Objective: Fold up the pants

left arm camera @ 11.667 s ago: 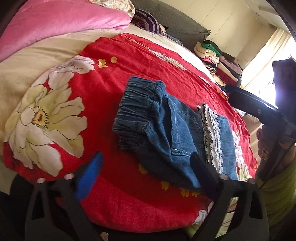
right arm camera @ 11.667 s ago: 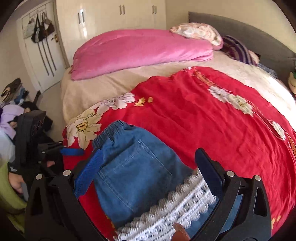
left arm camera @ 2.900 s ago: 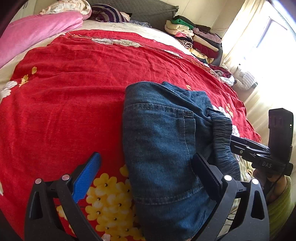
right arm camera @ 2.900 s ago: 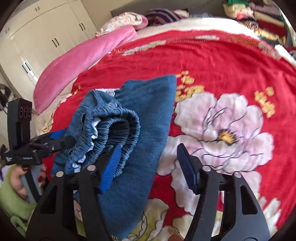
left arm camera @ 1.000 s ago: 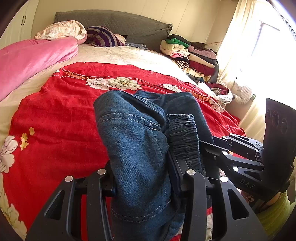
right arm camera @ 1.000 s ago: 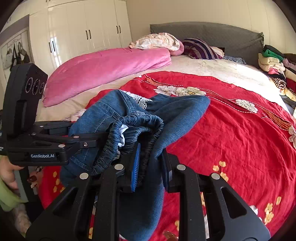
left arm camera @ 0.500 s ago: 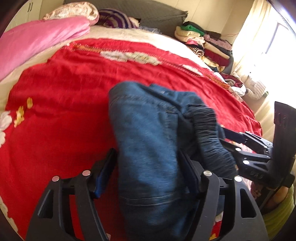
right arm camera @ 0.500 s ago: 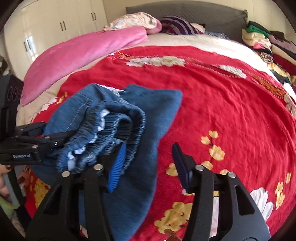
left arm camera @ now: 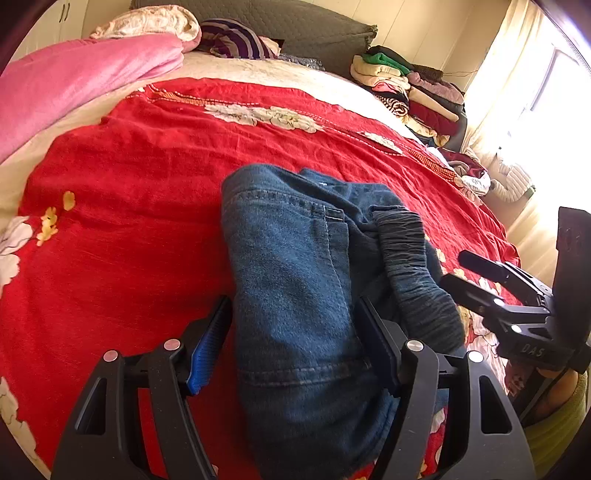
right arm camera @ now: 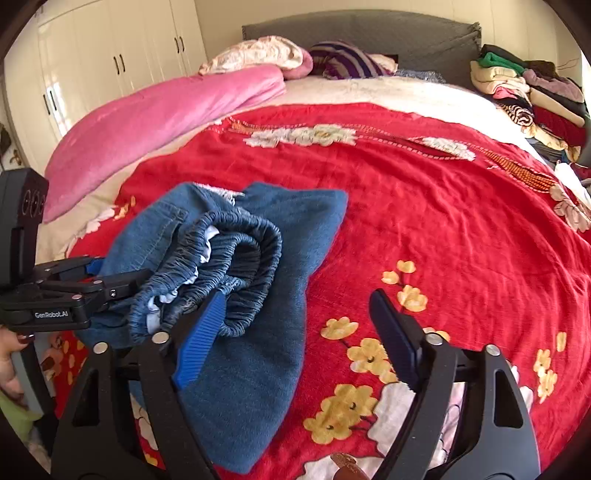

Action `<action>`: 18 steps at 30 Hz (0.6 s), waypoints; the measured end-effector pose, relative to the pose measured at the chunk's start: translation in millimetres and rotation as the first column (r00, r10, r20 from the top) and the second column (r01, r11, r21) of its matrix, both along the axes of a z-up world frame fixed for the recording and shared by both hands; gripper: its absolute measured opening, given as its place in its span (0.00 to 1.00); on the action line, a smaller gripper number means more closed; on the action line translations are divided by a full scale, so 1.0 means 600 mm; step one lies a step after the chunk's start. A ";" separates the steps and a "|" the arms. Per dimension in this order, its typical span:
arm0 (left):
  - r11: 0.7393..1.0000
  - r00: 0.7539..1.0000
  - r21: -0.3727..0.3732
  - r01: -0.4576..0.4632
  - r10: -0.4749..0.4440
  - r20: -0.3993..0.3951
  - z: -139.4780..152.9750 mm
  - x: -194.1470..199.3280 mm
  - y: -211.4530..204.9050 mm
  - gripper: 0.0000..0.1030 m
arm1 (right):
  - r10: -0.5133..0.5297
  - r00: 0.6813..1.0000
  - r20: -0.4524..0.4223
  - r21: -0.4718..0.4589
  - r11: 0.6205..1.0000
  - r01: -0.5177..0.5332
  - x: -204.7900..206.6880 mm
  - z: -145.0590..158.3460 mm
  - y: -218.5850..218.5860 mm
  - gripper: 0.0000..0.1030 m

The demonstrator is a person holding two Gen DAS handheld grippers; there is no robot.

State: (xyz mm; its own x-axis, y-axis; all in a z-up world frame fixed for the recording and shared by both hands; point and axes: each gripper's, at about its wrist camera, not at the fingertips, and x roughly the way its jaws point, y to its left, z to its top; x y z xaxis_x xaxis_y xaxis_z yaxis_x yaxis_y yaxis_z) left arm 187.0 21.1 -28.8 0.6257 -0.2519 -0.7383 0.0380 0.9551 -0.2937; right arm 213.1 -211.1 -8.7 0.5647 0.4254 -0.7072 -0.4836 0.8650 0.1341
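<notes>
The folded blue denim pants (left arm camera: 295, 280) lie in a bundle on the red flowered blanket (left arm camera: 129, 206), elastic waistband (right arm camera: 236, 258) facing the right gripper. My left gripper (left arm camera: 295, 350) is open, its jaws either side of the bundle's near end without pinching it. My right gripper (right arm camera: 295, 332) is open, its left blue pad (right arm camera: 199, 336) against the waistband, the right finger over bare blanket. Each gripper shows in the other's view: the right one (left arm camera: 517, 306) and the left one (right arm camera: 74, 291).
A pink duvet (right arm camera: 155, 122) and pillows (right arm camera: 258, 55) lie at the bed's far left. A stack of folded clothes (left arm camera: 406, 88) stands at the far right by the grey headboard (right arm camera: 406, 33). White wardrobes (right arm camera: 110, 59) are at the left, a bright window at the right.
Both grippers were shut on the lifted pants a second ago. They have since opened, and the bundle now rests on the blanket between them.
</notes>
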 end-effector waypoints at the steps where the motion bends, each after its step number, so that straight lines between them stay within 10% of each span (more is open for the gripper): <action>1: 1.000 1.000 0.001 -0.001 0.001 0.004 0.003 -0.002 0.001 0.70 | -0.005 1.000 0.010 0.003 1.000 0.005 -0.004 0.006 -0.004 0.76; 7: 1.000 0.998 0.022 -0.019 0.017 0.059 0.040 -0.026 0.001 0.94 | -0.030 0.996 0.084 0.021 0.999 0.028 -0.028 0.040 -0.019 0.89; 18: 0.995 0.989 0.085 -0.060 0.047 0.142 0.086 -0.131 -0.003 0.96 | -0.067 0.969 0.236 0.054 0.997 0.056 -0.134 0.100 -0.052 0.91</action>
